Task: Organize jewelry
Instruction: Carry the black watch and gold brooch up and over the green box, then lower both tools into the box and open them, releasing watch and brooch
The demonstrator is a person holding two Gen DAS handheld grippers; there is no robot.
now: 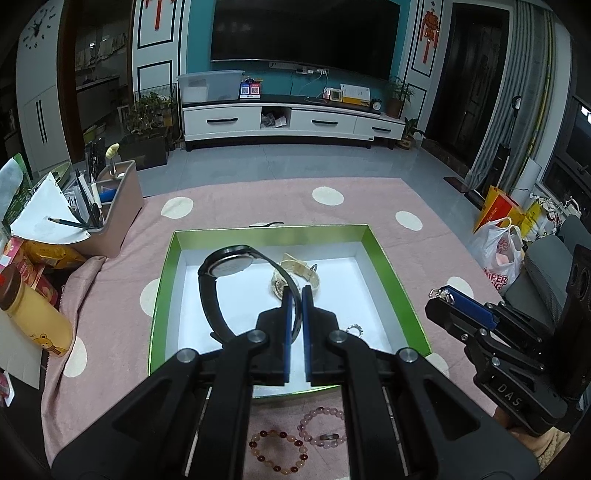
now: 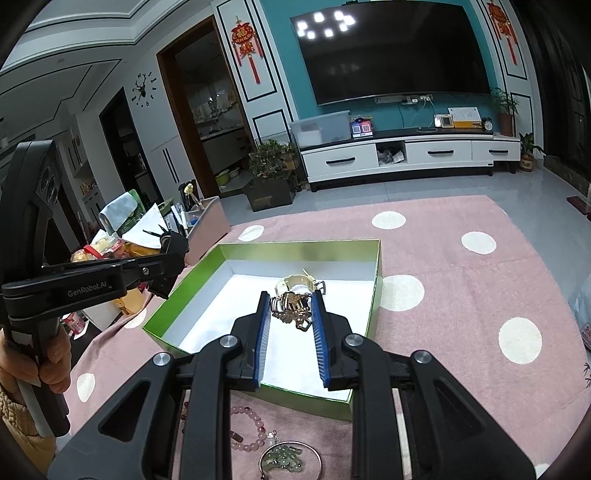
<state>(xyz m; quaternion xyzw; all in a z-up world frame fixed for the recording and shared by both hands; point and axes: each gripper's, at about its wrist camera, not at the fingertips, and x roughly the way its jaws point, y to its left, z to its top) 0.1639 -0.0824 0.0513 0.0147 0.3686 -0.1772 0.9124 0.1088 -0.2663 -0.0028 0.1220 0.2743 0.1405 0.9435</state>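
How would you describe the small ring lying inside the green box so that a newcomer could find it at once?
Start at the green box on the pink dotted cloth and look at its white floor. The ring lies by itself in the near right corner, apart from the cream watch further back. It is a small silvery loop, far smaller than either watch and not made of beads like the bracelets outside the box.

A dark TV (image 1: 304, 33) hangs above a white cabinet (image 1: 291, 120); a yellow bottle (image 1: 35, 319) lies on the pink cloth (image 1: 424, 199).
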